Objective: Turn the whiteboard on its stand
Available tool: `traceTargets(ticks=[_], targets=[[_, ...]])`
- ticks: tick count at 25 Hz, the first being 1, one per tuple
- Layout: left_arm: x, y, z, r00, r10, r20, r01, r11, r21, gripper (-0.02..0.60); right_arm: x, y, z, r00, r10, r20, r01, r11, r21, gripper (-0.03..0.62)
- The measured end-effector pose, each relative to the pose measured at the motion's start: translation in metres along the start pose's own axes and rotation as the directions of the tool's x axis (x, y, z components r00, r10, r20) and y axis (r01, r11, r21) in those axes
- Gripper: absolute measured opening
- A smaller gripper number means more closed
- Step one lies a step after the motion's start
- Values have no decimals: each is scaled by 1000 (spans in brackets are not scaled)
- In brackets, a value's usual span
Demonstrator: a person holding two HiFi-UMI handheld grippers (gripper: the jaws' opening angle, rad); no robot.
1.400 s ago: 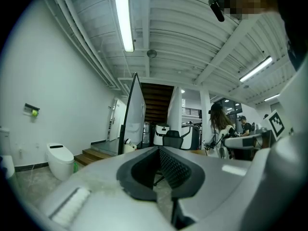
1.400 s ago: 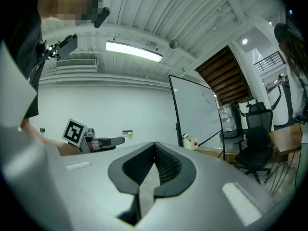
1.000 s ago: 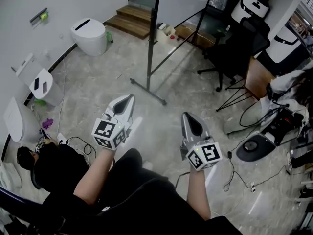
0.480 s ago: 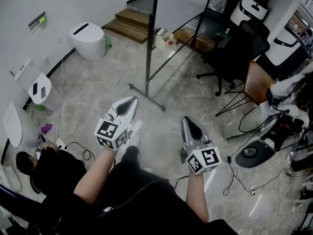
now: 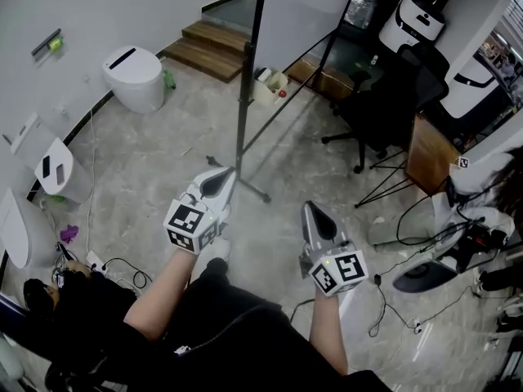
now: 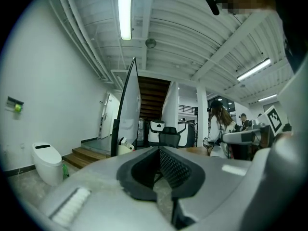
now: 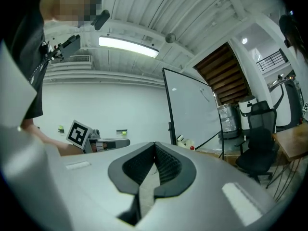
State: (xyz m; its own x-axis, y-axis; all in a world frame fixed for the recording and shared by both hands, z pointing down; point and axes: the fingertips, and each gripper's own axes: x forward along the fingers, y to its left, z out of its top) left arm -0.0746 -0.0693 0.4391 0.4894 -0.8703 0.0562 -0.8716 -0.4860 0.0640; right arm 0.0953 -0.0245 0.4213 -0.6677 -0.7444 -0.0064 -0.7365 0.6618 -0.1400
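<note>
Head view: smooth whiteboard (image 5: 292, 15) on thin black, seemingly metal stand (image 5: 243, 113)

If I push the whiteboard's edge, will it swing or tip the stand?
The whiteboard is a tall, thin panel, so it probably feels light and may flex. Its stand is slim tubing on a narrow foot, so a hard shove could tip or slide it on the smooth floor.

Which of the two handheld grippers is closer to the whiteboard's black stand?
Left. The left gripper reaches almost to the foot of the stand; the right gripper is further back and off to its right.
</note>
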Motion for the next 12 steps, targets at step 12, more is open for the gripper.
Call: traceTargets(ticks=[12], targets=[[84,99,16,996,-93,-9,93,996,17,3,120,-21,16,999,-53,11,53,999,-13,9]])
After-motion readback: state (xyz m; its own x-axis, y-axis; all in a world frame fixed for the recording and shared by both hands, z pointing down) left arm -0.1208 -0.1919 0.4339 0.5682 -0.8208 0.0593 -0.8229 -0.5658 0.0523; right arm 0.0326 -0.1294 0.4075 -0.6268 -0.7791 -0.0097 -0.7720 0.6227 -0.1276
